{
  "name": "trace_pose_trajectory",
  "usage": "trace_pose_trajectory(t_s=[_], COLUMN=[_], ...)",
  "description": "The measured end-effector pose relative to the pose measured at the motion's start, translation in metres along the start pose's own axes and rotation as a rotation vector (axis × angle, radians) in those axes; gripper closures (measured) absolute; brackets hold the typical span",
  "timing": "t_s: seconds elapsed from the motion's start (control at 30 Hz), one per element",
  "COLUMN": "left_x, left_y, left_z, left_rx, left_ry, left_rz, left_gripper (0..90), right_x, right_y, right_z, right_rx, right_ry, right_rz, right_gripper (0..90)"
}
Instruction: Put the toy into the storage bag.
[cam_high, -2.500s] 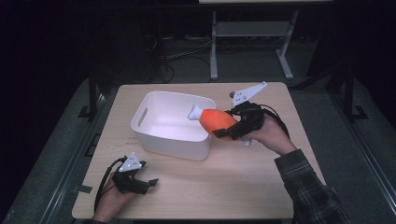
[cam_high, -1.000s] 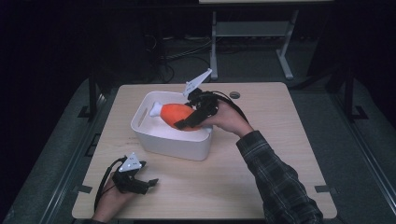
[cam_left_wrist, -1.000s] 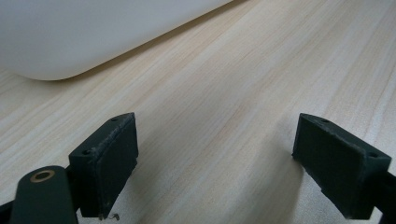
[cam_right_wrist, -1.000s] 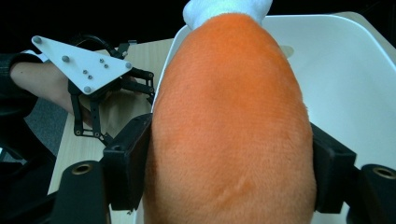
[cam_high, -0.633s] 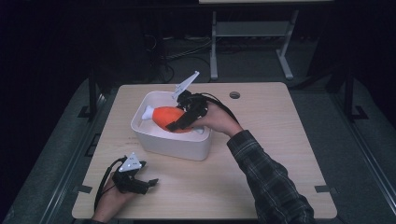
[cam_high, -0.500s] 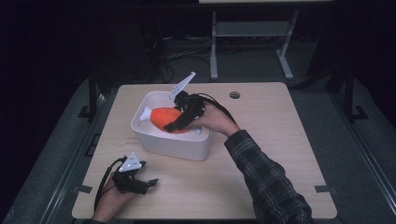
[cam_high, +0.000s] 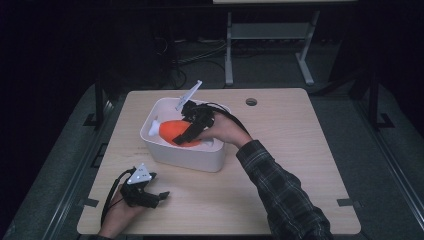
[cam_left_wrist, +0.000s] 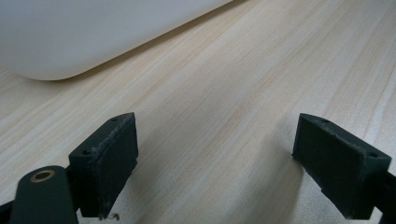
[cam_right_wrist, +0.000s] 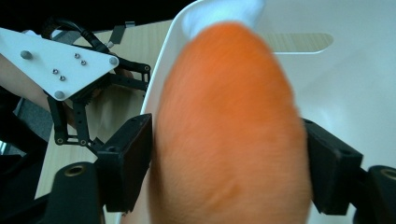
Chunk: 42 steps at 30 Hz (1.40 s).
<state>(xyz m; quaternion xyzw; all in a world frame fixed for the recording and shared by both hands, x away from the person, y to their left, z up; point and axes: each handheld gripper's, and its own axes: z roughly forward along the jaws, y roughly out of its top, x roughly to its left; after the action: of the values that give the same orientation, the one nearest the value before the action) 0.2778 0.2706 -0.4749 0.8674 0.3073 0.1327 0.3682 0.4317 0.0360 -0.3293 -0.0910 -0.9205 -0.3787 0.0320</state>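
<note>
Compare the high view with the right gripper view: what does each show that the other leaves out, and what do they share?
High view alone: the whole wooden table, the plaid sleeve, and the metal stand on the floor behind.
Right gripper view alone: the slot handle in the tub's wall, and both black jaws pressed against the toy's sides.
Both: the right gripper holding the orange plush toy over the white tub, with the left gripper resting on the table.

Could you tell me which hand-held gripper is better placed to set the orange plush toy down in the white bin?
Right: the right hand-held gripper already grips the orange plush toy over the white bin; the left hand-held gripper sits open on the table.
</note>
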Motion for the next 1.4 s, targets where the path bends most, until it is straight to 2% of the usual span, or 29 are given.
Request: trace_pose_trajectory(t_s=[0.27,0.67,1.03,1.4], left_x=[0.0,0.0,0.0,0.0], left_y=[0.0,0.0,0.0,0.0], left_z=[0.0,0.0,0.0,0.0], left_rx=[0.001,0.0,-0.001,0.001], left_ry=[0.001,0.001,0.0,0.001], left_rz=[0.001,0.0,-0.001,0.002], left_gripper=[13.3,13.3,13.3,13.3], right_x=[0.001,-0.004,0.002,0.01], right_y=[-0.001,-0.02,-0.045,-0.075], right_z=[-0.009,-0.04,-0.071,-0.105], right_rx=[-0.027,-0.075,-0.122,-0.19], right_ry=[-0.008,-0.039,-0.093,-0.164], right_rz=[0.01,0.044,0.062,0.098], right_gripper=[24.4,24.4,23.9,18.4])
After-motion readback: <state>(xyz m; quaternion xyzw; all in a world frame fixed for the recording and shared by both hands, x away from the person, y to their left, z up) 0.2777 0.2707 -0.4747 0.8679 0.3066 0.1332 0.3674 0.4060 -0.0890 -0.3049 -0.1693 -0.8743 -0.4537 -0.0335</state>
